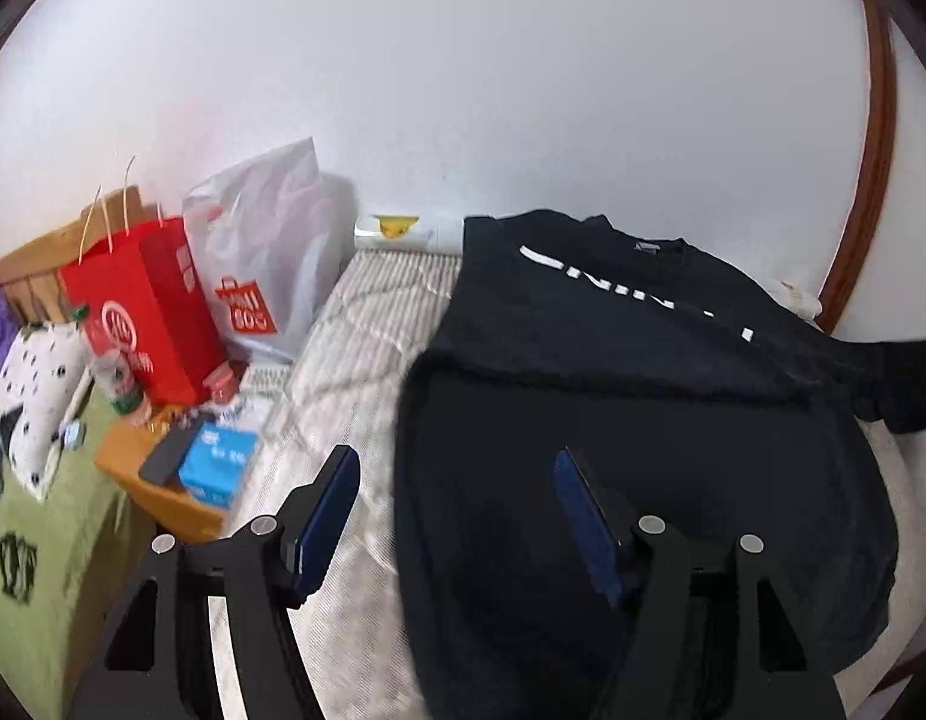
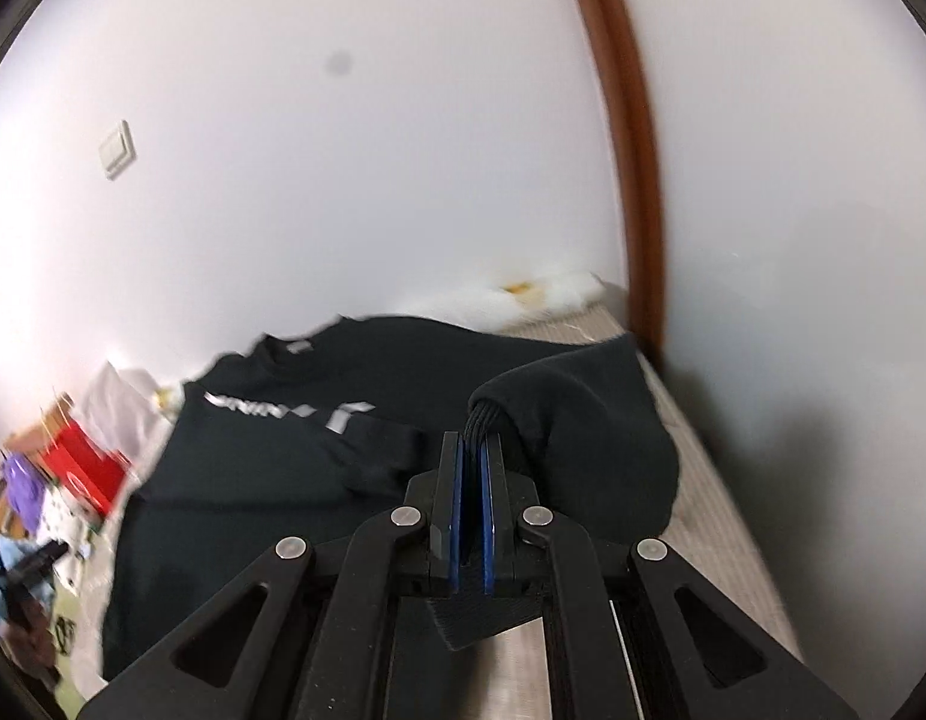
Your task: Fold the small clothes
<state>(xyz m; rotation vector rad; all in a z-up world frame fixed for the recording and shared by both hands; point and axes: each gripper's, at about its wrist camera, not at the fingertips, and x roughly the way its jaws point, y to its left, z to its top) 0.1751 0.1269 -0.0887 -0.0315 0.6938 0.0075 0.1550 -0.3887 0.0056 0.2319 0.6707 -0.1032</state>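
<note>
A black T-shirt with white lettering lies spread on the pale quilted bed, collar toward the wall. My left gripper hovers open over the shirt's left edge, and its blue pads touch no cloth. In the right wrist view the same shirt fills the lower left. My right gripper is shut on a bunched fold of the right sleeve, which is lifted off the bed and drapes over to the right.
A red paper bag and a white plastic bag stand at the left against the wall. Below them is a wooden box with a blue carton. A brown door frame rises at the right, with a white fluffy thing at its foot.
</note>
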